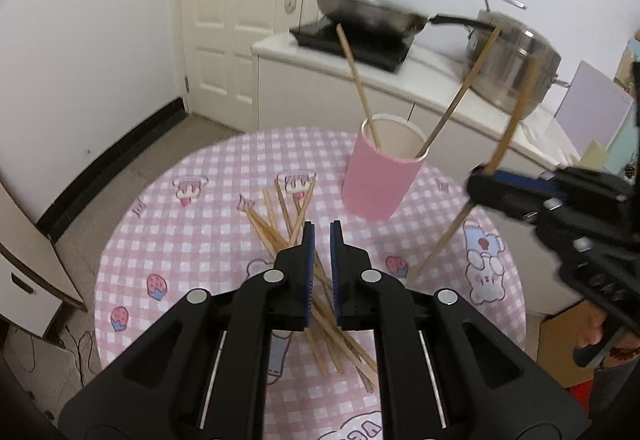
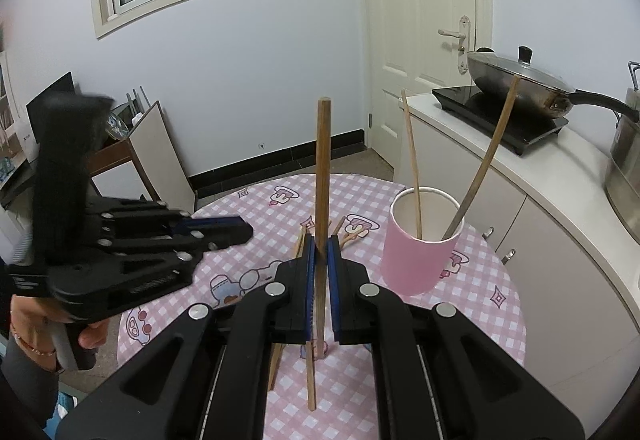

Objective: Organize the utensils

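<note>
Right gripper (image 2: 320, 246) pressed onto one chopstick (image 2: 323, 175), held upright, its pads (image 2: 309, 260) tight against the wood partway up. Lower end of that stick hanging above the table (image 2: 496, 304), clear of the cloth. From the left wrist view, the same stick slanting through the right gripper (image 1: 486, 179) at the right, just beside the cup (image 1: 380, 179).

Left gripper (image 1: 321, 240) spread a little, nothing between the pads (image 1: 308, 264), hovering over the pile (image 1: 304, 252) of loose chopsticks. Pile lying crossed on the pink checked cloth, near side of the round table, left of the cup.

Pink cup standing upright toward the far right of the table, two chopsticks (image 2: 478, 167) leaning inside against opposite sides of the rim.

Beyond the table, a counter (image 1: 432, 79) bearing a lidded wok (image 1: 368, 9) on a black cooktop (image 1: 352, 43) and a steel pot (image 1: 516, 59). White door (image 1: 240, 19) at the far left.
</note>
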Tool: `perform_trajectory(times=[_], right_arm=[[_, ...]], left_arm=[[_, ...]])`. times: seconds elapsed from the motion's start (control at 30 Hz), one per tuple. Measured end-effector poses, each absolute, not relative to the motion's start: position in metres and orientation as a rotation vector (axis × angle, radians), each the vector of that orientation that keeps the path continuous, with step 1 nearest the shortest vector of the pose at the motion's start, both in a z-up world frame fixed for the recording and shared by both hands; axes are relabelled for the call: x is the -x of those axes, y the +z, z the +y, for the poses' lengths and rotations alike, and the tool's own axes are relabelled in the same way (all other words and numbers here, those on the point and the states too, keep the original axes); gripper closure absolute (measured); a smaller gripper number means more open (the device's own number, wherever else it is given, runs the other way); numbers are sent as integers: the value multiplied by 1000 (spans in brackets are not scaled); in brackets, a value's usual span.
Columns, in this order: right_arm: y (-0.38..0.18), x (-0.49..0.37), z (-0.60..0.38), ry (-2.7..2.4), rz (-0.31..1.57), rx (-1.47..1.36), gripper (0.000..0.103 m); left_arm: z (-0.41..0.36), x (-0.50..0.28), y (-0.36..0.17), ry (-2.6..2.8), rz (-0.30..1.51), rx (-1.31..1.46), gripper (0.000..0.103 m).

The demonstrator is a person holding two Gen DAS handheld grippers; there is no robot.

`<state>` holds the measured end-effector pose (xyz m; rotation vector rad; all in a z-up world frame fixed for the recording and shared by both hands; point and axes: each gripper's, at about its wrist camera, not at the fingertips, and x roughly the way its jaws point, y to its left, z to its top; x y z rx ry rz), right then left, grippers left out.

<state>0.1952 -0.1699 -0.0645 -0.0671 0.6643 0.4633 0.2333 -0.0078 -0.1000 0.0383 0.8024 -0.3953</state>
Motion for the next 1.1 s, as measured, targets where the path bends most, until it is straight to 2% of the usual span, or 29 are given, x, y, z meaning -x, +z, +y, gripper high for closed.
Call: perform_trajectory(times=[0.03,0.1,0.23,0.37,0.73,0.83,0.93,1.0,1.1], right_arm=[[-63,-195,-171,461,668,71,98],[-62,-195,-173,456,676,83,98],[-60,-204,-173,455,732,120,98],[-71,-221,-160,452,783,173,98],[-94,-266,-139,472,830,183,98],[-100,-272,-137,471,844,184,98],[-105,-277,-138,470,853,177,98],[-105,-278,-138,471,853,175,98],[-102,-279,-139,476,845,174,98]], left_arm=[[-9,-235,-103,-393,807,-39,81],[-9,-239,-108,-388,805,-40,44],[-16,-247,-118,-385,805,-77,44],[-23,-263,-136,-410,856,-93,66],[-31,-319,-192,-375,973,-119,68],[-36,-330,-203,-377,997,-139,72],[-42,-338,-213,-362,1013,-170,80],[-43,-340,-213,-363,1014,-178,94],[-41,-342,-211,-358,1004,-164,97]])
